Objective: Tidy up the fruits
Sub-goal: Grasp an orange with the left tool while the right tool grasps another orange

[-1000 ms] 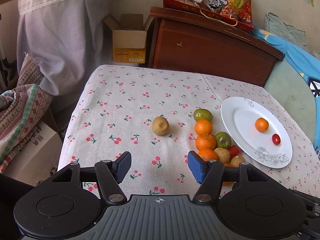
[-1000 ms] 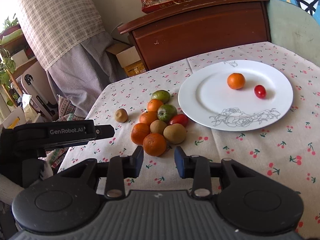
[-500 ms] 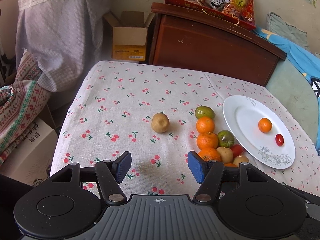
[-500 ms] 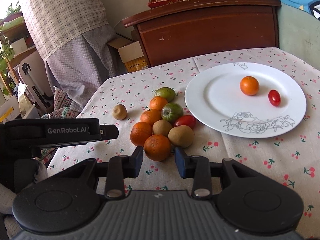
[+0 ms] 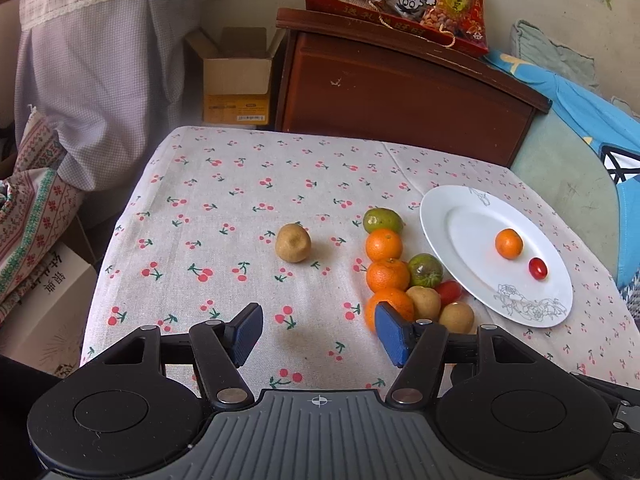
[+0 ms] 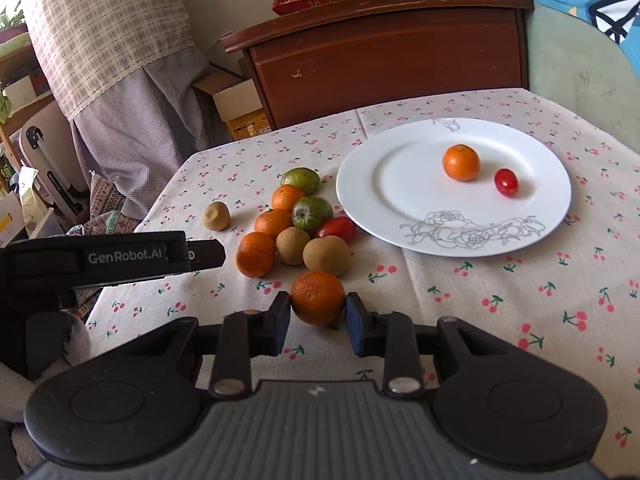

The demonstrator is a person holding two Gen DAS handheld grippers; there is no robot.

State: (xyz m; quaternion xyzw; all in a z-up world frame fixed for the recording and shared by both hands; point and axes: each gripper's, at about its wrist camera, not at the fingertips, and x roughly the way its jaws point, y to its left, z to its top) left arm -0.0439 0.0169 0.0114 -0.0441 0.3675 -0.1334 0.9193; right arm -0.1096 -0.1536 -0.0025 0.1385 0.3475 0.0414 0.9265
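The nearest orange sits right between your right gripper fingers, at twelve o'clock from the wrist, both pads flanking it closely on the cherry-print tablecloth; whether the pads actually press its skin, I cannot tell, so call the jaws narrow around it, not confirmed clamped. Just beyond it, at eleven to twelve o'clock, the rest of the pile clusters tight: a brown kiwi nearly touching the orange, a second kiwi, another orange at eleven, a red tomato, a green tomato, two more oranges and a green citrus at the far end. One lone kiwi lies apart at ten o'clock. The white plate lies at one o'clock, near the pile, carrying a small orange and a cherry tomato beside it, with bare plate all round them. Your left gripper hangs wide open over bare cloth, its right pad in front of the pile's near orange; its body shows at nine o'clock in the right view. Open cloth runs at three to five o'clock on the right. The table's far edge meets a brown cabinet at twelve; the left edge drops off at nine.
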